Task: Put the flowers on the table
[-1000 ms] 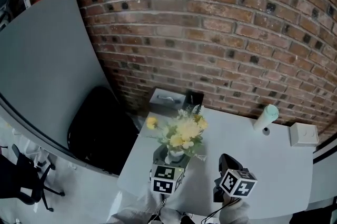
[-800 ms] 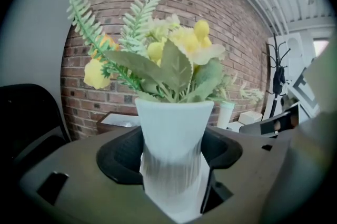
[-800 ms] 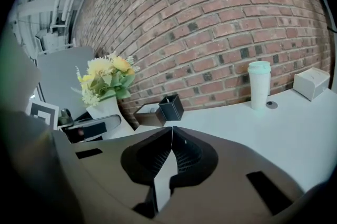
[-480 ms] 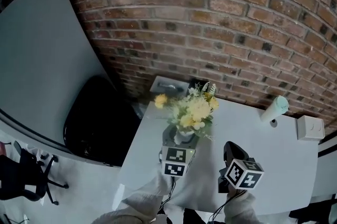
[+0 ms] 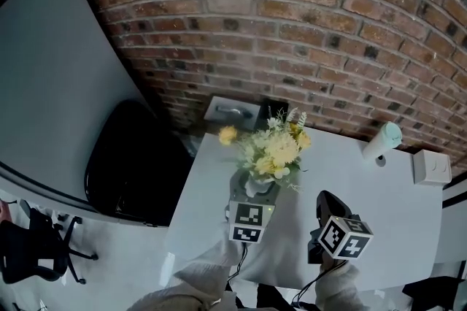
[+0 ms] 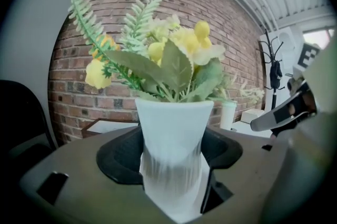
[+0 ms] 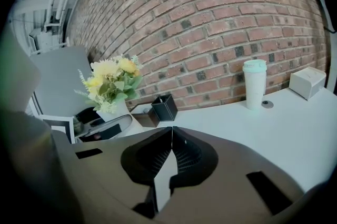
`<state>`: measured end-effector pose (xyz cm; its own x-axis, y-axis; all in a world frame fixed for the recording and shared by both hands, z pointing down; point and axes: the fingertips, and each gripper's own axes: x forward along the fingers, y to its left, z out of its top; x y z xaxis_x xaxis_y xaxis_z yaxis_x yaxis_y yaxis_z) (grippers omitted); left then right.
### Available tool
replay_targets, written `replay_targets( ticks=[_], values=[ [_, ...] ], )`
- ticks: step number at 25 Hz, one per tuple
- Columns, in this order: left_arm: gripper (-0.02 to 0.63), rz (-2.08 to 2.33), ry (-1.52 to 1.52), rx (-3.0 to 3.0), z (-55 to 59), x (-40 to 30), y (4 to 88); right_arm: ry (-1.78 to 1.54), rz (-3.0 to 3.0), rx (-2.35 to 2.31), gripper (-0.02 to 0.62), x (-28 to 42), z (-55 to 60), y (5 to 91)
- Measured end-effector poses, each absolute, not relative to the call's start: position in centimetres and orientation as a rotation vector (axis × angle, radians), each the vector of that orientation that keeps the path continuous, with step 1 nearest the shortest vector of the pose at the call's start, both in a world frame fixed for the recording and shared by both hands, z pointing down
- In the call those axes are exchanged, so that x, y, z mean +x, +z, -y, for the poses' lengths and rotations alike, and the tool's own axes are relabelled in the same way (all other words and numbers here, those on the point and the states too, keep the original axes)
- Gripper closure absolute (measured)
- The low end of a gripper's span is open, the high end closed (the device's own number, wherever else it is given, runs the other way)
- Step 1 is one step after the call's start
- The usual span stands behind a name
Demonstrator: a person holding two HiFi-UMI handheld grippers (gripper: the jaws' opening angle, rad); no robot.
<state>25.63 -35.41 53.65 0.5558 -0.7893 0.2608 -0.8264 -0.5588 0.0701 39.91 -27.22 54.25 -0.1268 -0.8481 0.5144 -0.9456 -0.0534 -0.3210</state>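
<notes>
A white ribbed vase point(image 6: 171, 149) of yellow flowers point(image 6: 163, 54) with green fern leaves stands upright between the jaws of my left gripper point(image 6: 171, 170), which is shut on it. In the head view the flowers point(image 5: 271, 151) and vase point(image 5: 257, 186) are over the left part of the white table point(image 5: 398, 207), with the left gripper point(image 5: 252, 198) just behind them. Whether the vase base touches the table is hidden. My right gripper point(image 5: 326, 206) is to the right over the table, its jaws shut on nothing point(image 7: 169, 150). The right gripper view shows the bouquet point(image 7: 113, 81) at its left.
A white lidded cup point(image 5: 383, 141) and a small white box point(image 5: 430, 167) stand at the table's far right by the brick wall. A black pen holder point(image 7: 165, 107) sits at the back edge. A black chair point(image 5: 131, 163) and a grey panel point(image 5: 51, 83) are left of the table.
My left gripper has carried the vase a little farther over the table toward the wall. The right gripper has kept its place beside it, still shut.
</notes>
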Motion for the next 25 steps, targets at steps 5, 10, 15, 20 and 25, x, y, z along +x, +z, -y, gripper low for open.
replay_targets(
  ticks=[5,10,15,20,25],
  values=[
    [0.281,1.358,0.313,2.628,35.1,25.9,53.8,0.941,2.04,1.967,0.571,39.7,26.9,54.4],
    [0.281,1.334,0.329,2.625,34.7,26.0,53.9,0.943,2.044,1.976,0.571,39.7,26.7,54.1],
    [0.281,1.271,0.377,2.597,34.4,26.3,54.3,0.943,2.047,1.986,0.571,39.6,26.5,53.7],
    [0.281,1.256,0.381,2.579,34.2,26.3,54.3,0.937,2.056,1.987,0.571,39.3,26.2,53.3],
    [0.281,1.229,0.358,2.573,33.9,26.3,54.3,0.941,2.042,2.004,0.571,39.7,25.6,53.2]
  ],
)
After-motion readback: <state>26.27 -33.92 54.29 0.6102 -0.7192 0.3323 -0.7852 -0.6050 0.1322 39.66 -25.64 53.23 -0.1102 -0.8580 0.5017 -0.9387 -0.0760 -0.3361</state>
